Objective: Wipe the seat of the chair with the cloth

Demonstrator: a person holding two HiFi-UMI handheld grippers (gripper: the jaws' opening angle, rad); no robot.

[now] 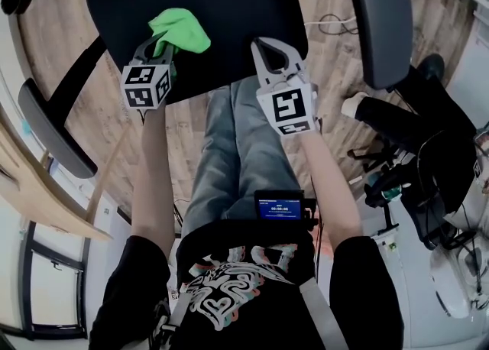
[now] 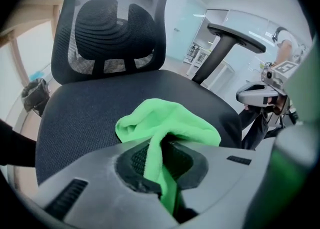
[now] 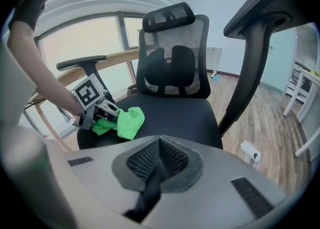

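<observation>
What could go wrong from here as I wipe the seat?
1. The left gripper pinches only one fold of the cloth. The rest is bunched ahead of it, so it may roll or slip out instead of wiping flat.
2. The right gripper is shut and empty, over the front of the seat. A sweep across could hit it.
3. The armrest stands close on the cloth's side and could block an outward stroke.

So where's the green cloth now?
In the head view, the soft green cloth is pinched in the left tongs, left of middle on the black chair seat.
</observation>
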